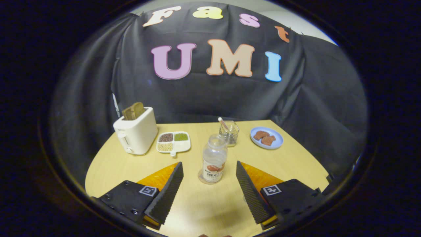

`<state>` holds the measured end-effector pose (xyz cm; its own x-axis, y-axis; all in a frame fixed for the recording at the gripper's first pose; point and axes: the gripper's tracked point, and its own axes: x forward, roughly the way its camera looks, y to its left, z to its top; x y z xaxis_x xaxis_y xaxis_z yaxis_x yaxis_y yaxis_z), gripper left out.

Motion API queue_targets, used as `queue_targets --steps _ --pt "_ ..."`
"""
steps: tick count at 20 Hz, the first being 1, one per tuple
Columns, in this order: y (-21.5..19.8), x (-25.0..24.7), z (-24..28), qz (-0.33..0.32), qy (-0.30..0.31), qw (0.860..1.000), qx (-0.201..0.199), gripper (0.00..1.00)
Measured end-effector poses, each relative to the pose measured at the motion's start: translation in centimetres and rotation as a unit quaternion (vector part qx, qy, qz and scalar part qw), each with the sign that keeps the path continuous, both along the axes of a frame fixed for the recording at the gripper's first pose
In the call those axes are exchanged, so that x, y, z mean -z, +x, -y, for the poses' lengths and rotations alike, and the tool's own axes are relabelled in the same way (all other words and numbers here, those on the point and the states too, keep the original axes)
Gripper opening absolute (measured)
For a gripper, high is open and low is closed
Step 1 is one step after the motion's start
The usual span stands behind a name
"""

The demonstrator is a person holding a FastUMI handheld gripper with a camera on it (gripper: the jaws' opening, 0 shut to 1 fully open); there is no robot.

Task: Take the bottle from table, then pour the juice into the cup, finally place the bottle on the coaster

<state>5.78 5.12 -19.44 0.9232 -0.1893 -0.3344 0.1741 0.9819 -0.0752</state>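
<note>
Gripper [209, 171] jaws released, spread either side of juice bottle [213, 159] standing on coaster [201, 179] mid-table; a careless withdrawal could clip and topple it

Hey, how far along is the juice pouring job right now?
It looks finished or nearly so. Done: the bottle stands upright on the coaster, uncapped and looking empty. Whether juice reached the cup beyond it cannot be told. In hand: nothing; the claw is open, its fingers either side of the bottle without touching. Left: at most, drawing the claw away.
</note>
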Motion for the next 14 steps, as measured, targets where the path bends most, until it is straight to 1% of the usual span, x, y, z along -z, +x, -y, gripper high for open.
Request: queue_targets --steps 3,8,10,14 --pt "-1.1 -5.4 -0.9 0.036 -0.016 0.999 -0.027 1.0" --pt "-2.7 -12.8 -2.9 0.086 0.007 0.994 -0.063 1.0" --pt "-3.7 -14.4 -2.5 0.099 0.006 0.993 -0.063 1.0" --pt "-4.9 -15.2 -2.2 0.107 0.019 0.992 -0.064 0.99"
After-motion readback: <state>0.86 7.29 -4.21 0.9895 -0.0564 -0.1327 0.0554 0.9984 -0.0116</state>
